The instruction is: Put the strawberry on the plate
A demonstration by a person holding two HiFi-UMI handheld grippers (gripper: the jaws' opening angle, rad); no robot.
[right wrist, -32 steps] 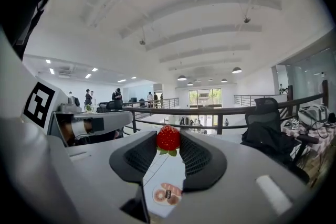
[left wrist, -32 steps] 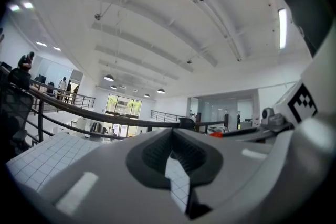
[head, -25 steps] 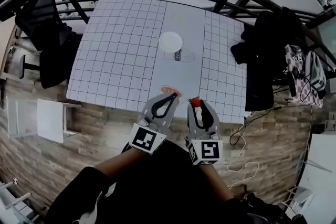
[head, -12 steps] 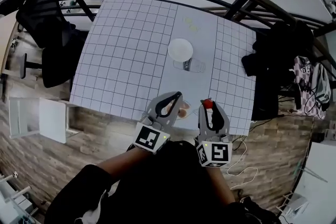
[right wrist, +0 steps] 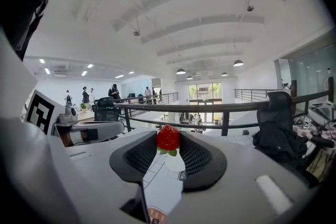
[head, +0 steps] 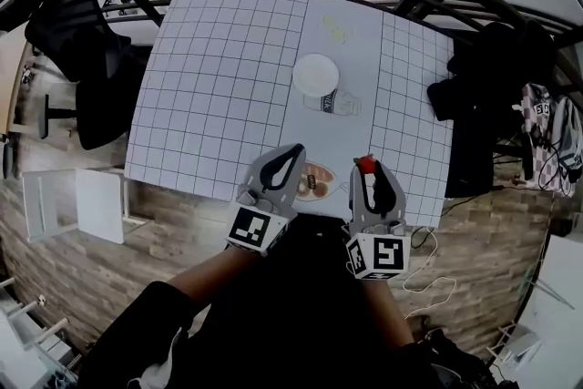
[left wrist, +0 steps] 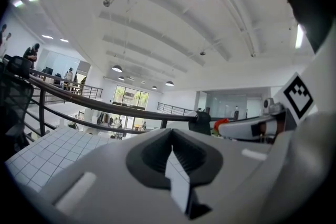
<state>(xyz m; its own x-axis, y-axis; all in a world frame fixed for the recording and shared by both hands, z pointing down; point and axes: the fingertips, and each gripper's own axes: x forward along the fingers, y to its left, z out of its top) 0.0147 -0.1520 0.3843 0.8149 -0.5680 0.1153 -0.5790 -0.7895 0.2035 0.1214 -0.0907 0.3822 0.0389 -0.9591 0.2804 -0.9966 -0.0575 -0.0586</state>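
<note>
Strawberry first: it [right wrist: 168, 137] is held between the tips of the right gripper [head: 366, 168], so the picking up is judged to be done. It is pinched at its sides by the dark pads, with its green leaves pointing down. It is held over the near part of the table [head: 219, 87], not over the plate. The plate [head: 316, 75] is seen farther out on the table, well apart from the fruit, and nothing is on it. So the carrying to the plate and the letting go are judged to be left.

The left gripper [head: 292, 150] is closed, tip against tip, and nothing is held in it.

The strawberry is red, small and a bit shiny, with tiny dots all over its skin. Whether it is real or a toy cannot be told. The plate is round, white and smooth. The table is covered with a pale sheet marked with thin dark squares, and a plain strip is left down the middle. The gripper bodies look like smooth grey plastic, and the pads are black with fine ridges. A small oval dish [head: 315, 180] with something brown in it is seen between the two grippers.
</note>
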